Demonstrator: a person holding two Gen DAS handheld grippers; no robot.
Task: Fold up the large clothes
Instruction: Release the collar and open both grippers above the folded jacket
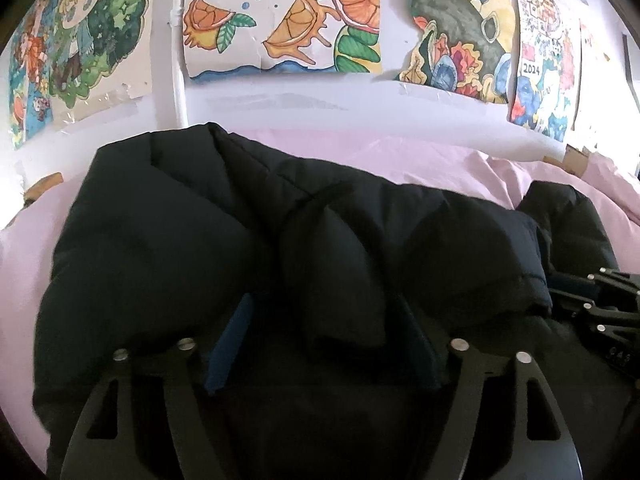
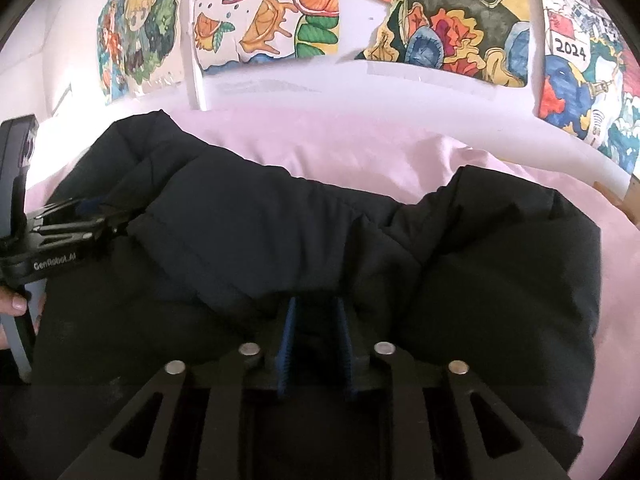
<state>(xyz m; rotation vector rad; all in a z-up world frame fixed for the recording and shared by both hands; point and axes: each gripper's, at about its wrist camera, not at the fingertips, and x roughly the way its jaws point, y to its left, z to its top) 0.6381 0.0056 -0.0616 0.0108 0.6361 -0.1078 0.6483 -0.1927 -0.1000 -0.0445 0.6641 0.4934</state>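
A large black puffer jacket [image 1: 168, 240] lies bunched on a pink bed sheet [image 1: 420, 164]; it also fills the right wrist view [image 2: 500, 280]. My left gripper [image 1: 320, 320] is open, its blue pads wide apart with a puffy fold of the jacket between them. My right gripper [image 2: 316, 312] has its blue pads close together, pinching a fold of the jacket's edge. The right gripper also shows at the right edge of the left wrist view [image 1: 592, 300], and the left gripper at the left edge of the right wrist view [image 2: 72, 220].
A white wall with several colourful drawings [image 1: 280, 20] rises behind the bed. A white bed rail [image 2: 560, 140] curves along the far edge. Pink sheet lies beyond and to the right of the jacket [image 2: 320, 144]. A hand [image 2: 16, 304] holds the left gripper's handle.
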